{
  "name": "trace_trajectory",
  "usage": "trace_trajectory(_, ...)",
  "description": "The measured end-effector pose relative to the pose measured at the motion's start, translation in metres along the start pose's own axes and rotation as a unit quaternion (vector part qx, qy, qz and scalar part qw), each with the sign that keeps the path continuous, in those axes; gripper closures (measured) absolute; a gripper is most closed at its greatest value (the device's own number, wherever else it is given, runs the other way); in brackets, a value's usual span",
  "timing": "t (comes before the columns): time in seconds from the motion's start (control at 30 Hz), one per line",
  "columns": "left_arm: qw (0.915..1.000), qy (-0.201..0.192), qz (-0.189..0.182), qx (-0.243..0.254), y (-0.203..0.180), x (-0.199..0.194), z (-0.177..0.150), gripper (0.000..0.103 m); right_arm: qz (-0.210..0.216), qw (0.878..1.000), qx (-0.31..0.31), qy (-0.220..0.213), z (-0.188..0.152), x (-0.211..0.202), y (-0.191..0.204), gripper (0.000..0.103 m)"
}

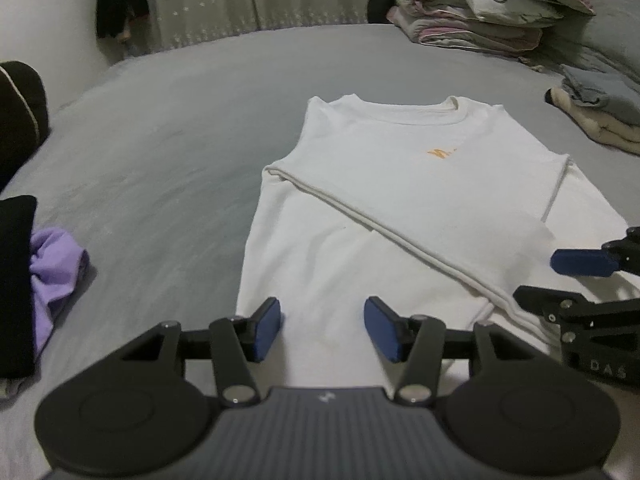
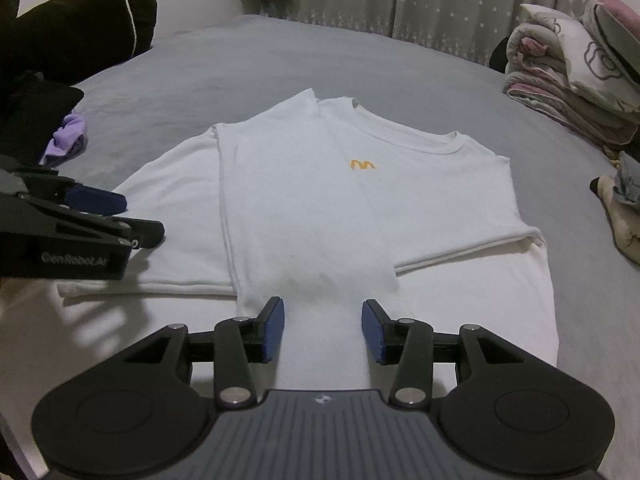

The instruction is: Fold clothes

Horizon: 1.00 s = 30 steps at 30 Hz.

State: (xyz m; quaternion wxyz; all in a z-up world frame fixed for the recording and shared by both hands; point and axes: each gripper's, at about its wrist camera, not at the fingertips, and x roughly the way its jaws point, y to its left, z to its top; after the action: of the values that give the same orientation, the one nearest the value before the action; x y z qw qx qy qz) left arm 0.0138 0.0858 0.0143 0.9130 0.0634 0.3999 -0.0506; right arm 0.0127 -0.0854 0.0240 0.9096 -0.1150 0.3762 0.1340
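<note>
A white T-shirt [image 1: 400, 184] with a small orange logo [image 2: 363, 165] lies flat on the grey bed [image 1: 160, 152], collar away from me. Both its sides are folded inward over the chest. My left gripper [image 1: 322, 328] hovers over the near hem at the shirt's left part, open, with only cloth below the blue pads [image 1: 266, 328]. My right gripper [image 2: 323, 330] is open the same way over the folded strip near the hem. Each gripper also shows in the other's view: the right gripper [image 1: 556, 280] at the right edge, the left gripper [image 2: 128, 218] at the left edge.
A folded quilt stack [image 2: 572, 88] sits at the back right, with a small pile of folded clothes [image 1: 600, 112] in front of it. A purple garment [image 1: 52, 264] and black cloth [image 1: 16, 280] lie at the left. A dark bolster [image 2: 80, 28] lies at the back left.
</note>
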Motion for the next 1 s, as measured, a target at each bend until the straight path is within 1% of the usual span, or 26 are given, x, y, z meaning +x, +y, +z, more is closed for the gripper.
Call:
trace_trajectory(0.13, 0.9997, -0.003, 0.023, 0.005, -0.0068, -0.0003, -0.0023, 0.053, -0.001, 1.0, 0.002, -0.001, -0.0009, -0.0002, 0.0007, 0.059)
trace_trajectory(0.27, 0.9994, 0.003, 0.035, 0.0, -0.0084, 0.0011, -0.001, 0.05, 0.002, 1.0, 0.003, -0.008, -0.0038, 0.0008, -0.0007, 0.058)
trace_trajectory(0.47, 0.9994, 0.013, 0.031, -0.007, -0.0057, 0.0035, 0.002, 0.049, 0.003, 1.0, 0.009, -0.009, -0.0042, 0.0014, -0.0011, 0.057)
trace_trajectory(0.7, 0.9995, 0.01, 0.03, -0.002, -0.0053, 0.002, -0.0008, 0.049, -0.005, 1.0, 0.009, -0.01, -0.0044, 0.0015, 0.0027, 0.057)
trace_trajectory(1.0, 0.9996, 0.013, 0.025, -0.009, -0.0036, 0.003, 0.0001, 0.048, -0.014, 1.0, 0.021, -0.014, -0.0066, 0.0004, 0.0045, 0.056)
